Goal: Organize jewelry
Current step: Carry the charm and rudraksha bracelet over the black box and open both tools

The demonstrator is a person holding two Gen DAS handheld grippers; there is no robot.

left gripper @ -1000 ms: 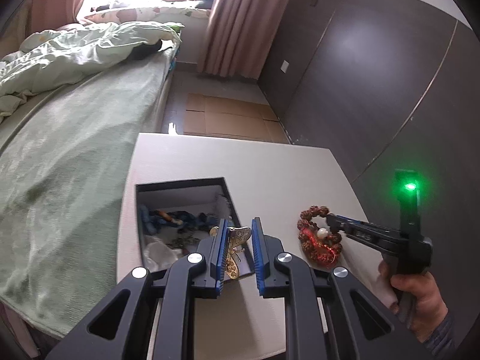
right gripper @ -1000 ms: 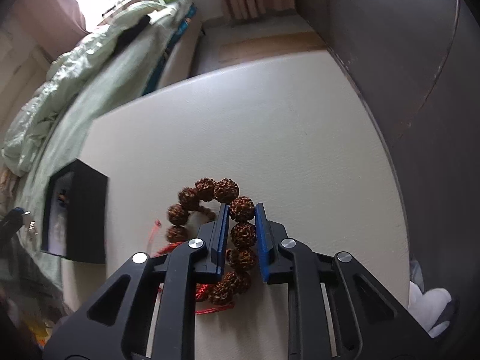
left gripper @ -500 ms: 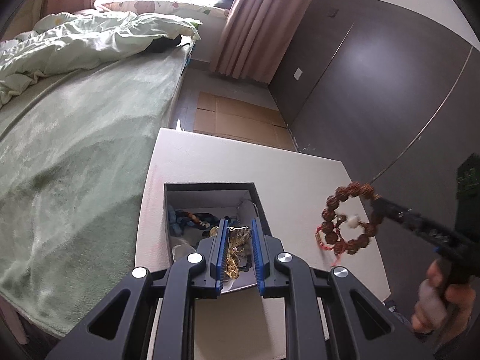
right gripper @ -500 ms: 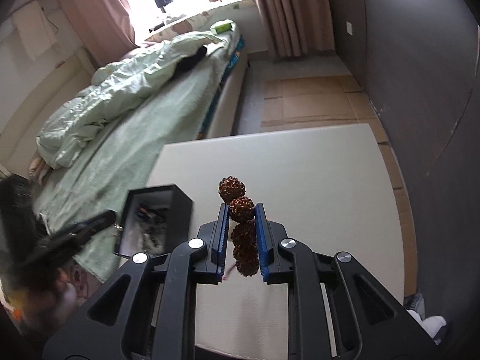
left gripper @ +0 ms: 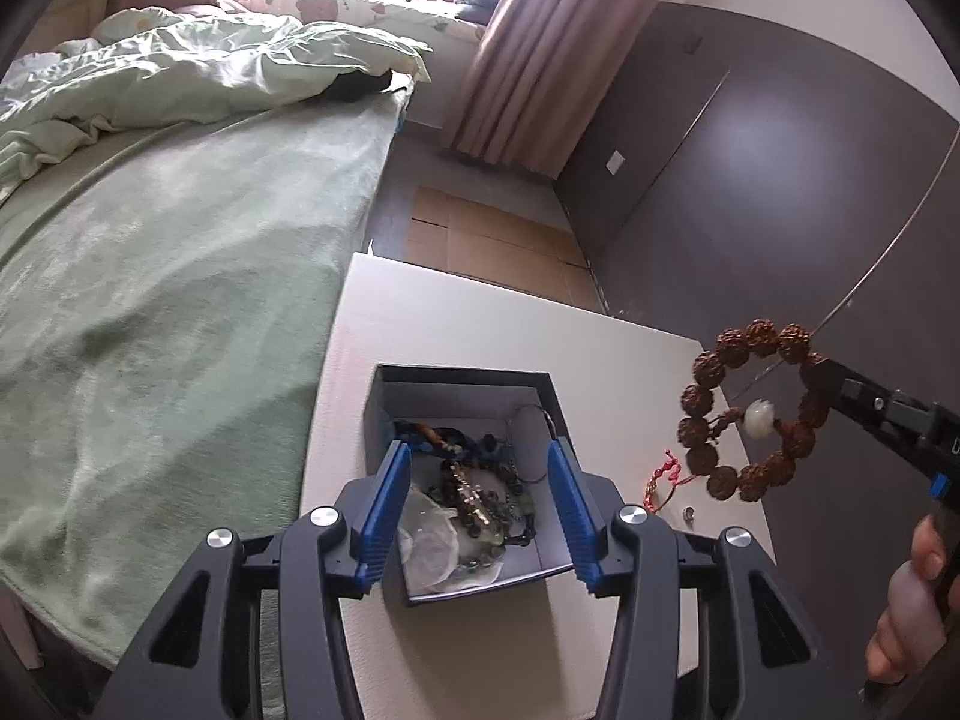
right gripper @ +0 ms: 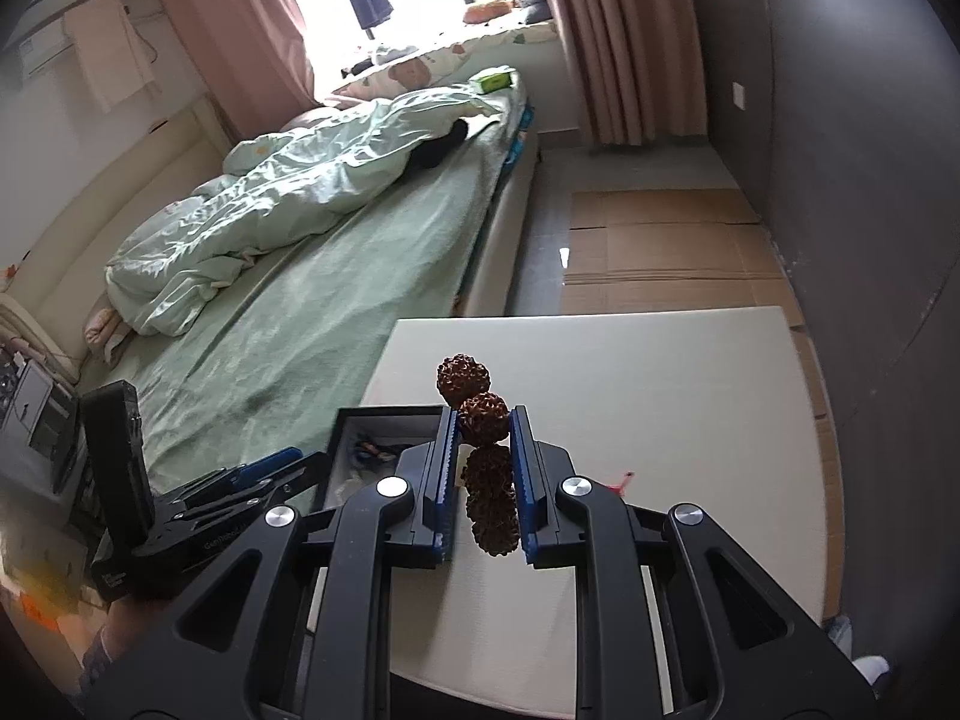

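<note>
The open black box (left gripper: 459, 372) stands on the white table (left gripper: 480, 312) near its left edge, beside the bed (left gripper: 150, 300), and already holds a tangle of jewelry (left gripper: 474, 492): dark beads, a gold-coloured piece and a thin chain. The left gripper (left gripper: 477, 498) hangs over the box with its jaws opening and nothing pinched between them, so whatever it brought appears to be in the box. The right gripper (right gripper: 485, 474) is clamped on the brown seed-bead bracelet (left gripper: 753, 408), which hangs in the air clear of the table, out past the right side of the box, its white bead and red cord dangling. A small silvery item (left gripper: 688, 513) lies on the table near the right edge. The job looks largely done; what remains is probably carrying the bracelet over the box, releasing it, and picking up that last small piece.
</note>
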